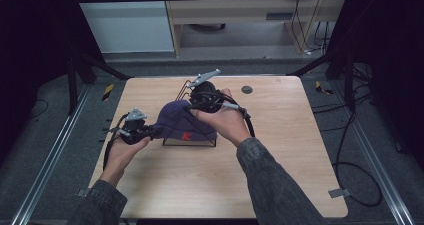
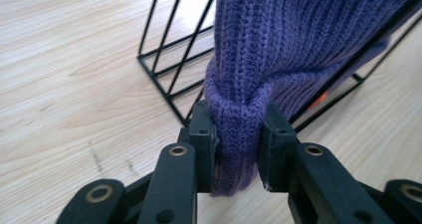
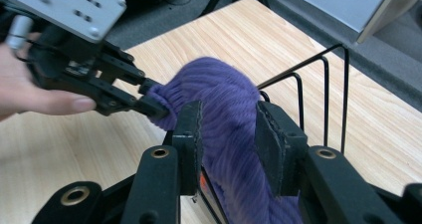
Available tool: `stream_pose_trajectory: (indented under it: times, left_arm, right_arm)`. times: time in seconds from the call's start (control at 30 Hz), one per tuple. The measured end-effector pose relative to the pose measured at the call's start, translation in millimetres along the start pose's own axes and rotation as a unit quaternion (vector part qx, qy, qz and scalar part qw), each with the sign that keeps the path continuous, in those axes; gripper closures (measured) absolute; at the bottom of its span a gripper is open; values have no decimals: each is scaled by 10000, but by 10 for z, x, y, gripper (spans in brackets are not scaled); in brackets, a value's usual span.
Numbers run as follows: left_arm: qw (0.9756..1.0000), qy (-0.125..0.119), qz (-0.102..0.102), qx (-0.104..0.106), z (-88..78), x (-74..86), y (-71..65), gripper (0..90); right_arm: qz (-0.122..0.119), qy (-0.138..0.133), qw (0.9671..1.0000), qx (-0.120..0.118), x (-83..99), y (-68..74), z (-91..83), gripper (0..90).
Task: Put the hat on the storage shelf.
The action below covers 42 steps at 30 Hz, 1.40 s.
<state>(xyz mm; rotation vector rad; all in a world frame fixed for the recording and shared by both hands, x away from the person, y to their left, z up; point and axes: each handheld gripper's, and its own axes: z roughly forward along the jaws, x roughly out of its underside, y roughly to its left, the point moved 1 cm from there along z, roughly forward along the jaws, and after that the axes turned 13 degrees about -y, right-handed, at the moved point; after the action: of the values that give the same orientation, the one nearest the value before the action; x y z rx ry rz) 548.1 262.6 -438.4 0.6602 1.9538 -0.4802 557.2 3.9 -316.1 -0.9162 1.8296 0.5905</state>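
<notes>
Left tool [image 1: 148,131] comes in low from the bench's [image 1: 280,150] left side, forearm angled up from the bottom edge, jaws level and clamped on a bunched fold of the purple knit beanie's [image 1: 179,119] cuff. Right tool [image 1: 196,105] reaches over from behind the hat, hand wrapped round its body, grey plate tipped up; its jaws stand a little apart astride the crown, and whether the pads press the knit I cannot tell.

Left gripper view: cuff fold pinched tight between the pads, ribbing clear, black wire rack [image 2: 169,59] standing on the bench just behind.

Right gripper view: beanie [image 3: 224,114] running up between the jaws, left tool [image 3: 149,102] biting its far edge, rack uprights to the right.

High view: beanie draped over the wire rack [image 1: 200,142] mid-bench, a red mark on its near side.
</notes>
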Motion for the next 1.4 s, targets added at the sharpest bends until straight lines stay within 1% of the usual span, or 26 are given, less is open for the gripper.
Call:
stream_pose_trajectory:
  times: [0.03, 0.13, 0.2, 0.23, 0.37, 0.53, 0.67, 0.7, 0.73, 0.77, 0.83, 0.87, 0.9, 0.93, 0.97, 1.0, 1.03, 1.07, 1.1, 1.13, 1.17, 1.2, 1.27, 1.3, 1.33, 1.4]
  left_arm:
    - [10000, 1, -14, 0, 7, 3, 1, 716]
    - [10000, 47, 51, -1, 31, 24, 0, 712]
    - [10000, 46, 26, -6, 42, 57, 5, 707]
    - [10000, 77, 1, -10, 57, 105, 18, 704]
    - [9999, 90, -46, -9, 63, 172, 41, 688]
    - [9999, 82, -57, -17, 58, 179, 45, 658]
    - [9998, 131, -73, -152, 52, 179, 15, 632]
    - [9998, 131, -73, -152, 52, 179, 15, 622]
    - [9995, 30, -270, -129, 45, 185, 21, 611]
    - [9995, 30, -270, -129, 45, 185, 21, 604]
    - [9994, -63, -266, -198, -7, 170, 12, 569]
    - [9990, -139, -366, -196, -34, 162, 13, 543]
    - [9990, -139, -366, -196, -34, 162, 13, 510]
    - [9979, -257, -525, -291, -108, 138, 26, 483]
    - [9972, -304, -557, -386, -145, 128, 31, 465]
    - [9972, -304, -557, -386, -145, 128, 31, 443]
    - [9970, -296, -442, -556, -212, 121, 29, 418]
    - [9970, -296, -442, -556, -212, 121, 29, 395]
    - [9970, -272, -372, -629, -238, 130, 26, 373]
    - [9969, -239, -322, -683, -259, 146, 27, 373]
    - [9965, -224, -363, -720, -284, 191, 27, 336]
    - [9965, -224, -363, -720, -284, 191, 27, 321]
    - [9964, -149, -273, -788, -307, 245, 30, 296]
    - [9964, -149, -273, -788, -307, 245, 30, 285]
    - [9959, -148, -267, -847, -321, 258, 43, 285]
    - [9952, -184, -313, -906, -345, 274, 60, 250]
  right_arm:
    - [0, 0, 10000, 0, 0, 0, 0, 638]
    - [-8, -53, 10000, 15, -15, 2, -67, 623]
    - [-5, -65, 10000, 46, -19, 4, -101, 614]
    - [-19, -97, 9999, 50, -20, 1, -137, 601]
    - [1, -103, 9999, 119, -11, -6, -198, 599]
    - [-5, -99, 9999, 129, 10, -21, -237, 606]
    - [95, -99, 9997, 221, 38, -96, -254, 602]
    - [95, -99, 9997, 221, 38, -96, -254, 602]
    - [127, -131, 9995, 243, 35, -121, -279, 598]
    - [127, -131, 9995, 243, 35, -121, -279, 598]
    - [127, -130, 9994, 293, 31, -150, -334, 589]
    - [131, -131, 9994, 301, 33, -163, -352, 588]
    - [131, -131, 9994, 301, 33, -163, -352, 588]
    - [131, -128, 9993, 317, 41, -189, -386, 585]
    - [137, -124, 9993, 334, 49, -204, -398, 583]
    - [137, -124, 9993, 334, 49, -204, -398, 583]
    - [144, -122, 9991, 376, 64, -234, -423, 572]
    - [163, -105, 9990, 402, 71, -245, -437, 563]
    - [158, -113, 9989, 427, 78, -260, -449, 554]
    - [158, -113, 9989, 427, 78, -260, -449, 554]
    - [189, -117, 9986, 479, 91, -279, -473, 538]
    - [200, -123, 9985, 495, 96, -289, -485, 532]
    - [217, -156, 9983, 523, 100, -303, -511, 518]
    - [217, -156, 9983, 523, 100, -303, -511, 518]
    - [239, -161, 9982, 532, 99, -305, -525, 512]
    - [230, -213, 9979, 565, 98, -318, -563, 489]
